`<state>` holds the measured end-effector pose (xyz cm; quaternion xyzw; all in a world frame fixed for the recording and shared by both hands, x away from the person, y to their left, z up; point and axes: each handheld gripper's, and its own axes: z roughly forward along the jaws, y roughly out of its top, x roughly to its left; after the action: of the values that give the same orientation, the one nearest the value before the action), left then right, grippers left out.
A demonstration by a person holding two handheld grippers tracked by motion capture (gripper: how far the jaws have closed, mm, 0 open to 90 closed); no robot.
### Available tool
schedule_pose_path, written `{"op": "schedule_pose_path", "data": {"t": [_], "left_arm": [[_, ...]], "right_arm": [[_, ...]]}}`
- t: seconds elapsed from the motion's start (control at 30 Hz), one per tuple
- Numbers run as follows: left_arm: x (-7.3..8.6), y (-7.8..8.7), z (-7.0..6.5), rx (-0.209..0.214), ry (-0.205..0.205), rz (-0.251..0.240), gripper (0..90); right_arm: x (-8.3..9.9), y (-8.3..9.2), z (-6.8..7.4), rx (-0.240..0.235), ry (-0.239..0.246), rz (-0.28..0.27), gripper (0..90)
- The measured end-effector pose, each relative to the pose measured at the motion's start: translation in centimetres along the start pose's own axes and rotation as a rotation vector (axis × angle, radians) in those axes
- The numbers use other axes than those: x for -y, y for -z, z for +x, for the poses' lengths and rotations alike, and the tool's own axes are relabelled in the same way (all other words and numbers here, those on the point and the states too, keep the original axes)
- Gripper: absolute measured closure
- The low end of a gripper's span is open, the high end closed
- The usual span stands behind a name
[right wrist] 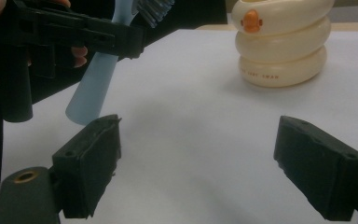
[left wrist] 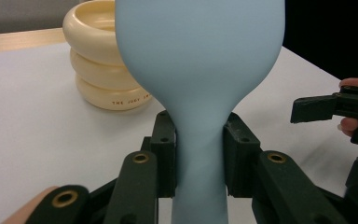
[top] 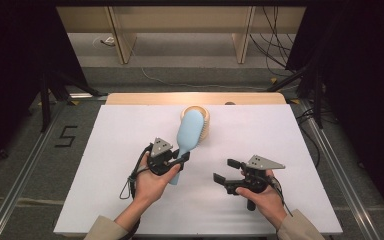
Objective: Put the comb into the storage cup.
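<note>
A white board [top: 130, 200] covers a pale wooden table, with dark curtains to either side and loose cables on the grey floor behind. Near the far edge of the board stands a cream ringed holder [right wrist: 279, 46], three stacked rolls with a small orange duck-like beak on its front.

The left gripper [top: 180, 160] is clamped on the neck of a light blue hairbrush [top: 189, 131], where the handle narrows below the head. In the left gripper view both black pads press flat against that neck from either side, and the smooth back of the head rises in front of the camera. From above, the brush head lies over or just in front of the holder; whether it touches it I cannot tell. The right gripper view shows bristles at the top and the handle end hanging free above the board, so the brush appears lifted.

The right gripper [top: 224, 170] hovers off to the side with its jaws spread wide and nothing between them.

As I judge it, the pick-up is done and the brush has been brought up to the holder; what seems left is to set it in or against the holder and let go
</note>
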<state>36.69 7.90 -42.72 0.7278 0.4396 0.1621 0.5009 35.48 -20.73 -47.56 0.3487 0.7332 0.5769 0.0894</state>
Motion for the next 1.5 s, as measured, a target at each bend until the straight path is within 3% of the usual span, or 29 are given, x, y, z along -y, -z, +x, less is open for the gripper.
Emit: {"op": "schedule_pose_path", "data": {"t": [1.5], "left_arm": [[0.6, -0.5, -1.0, 0.013, -0.021, -0.004, 69.1]], "right_arm": [[0.2, -3.2, 2.7, -0.079, -0.009, 0.024, 15.7]]}}
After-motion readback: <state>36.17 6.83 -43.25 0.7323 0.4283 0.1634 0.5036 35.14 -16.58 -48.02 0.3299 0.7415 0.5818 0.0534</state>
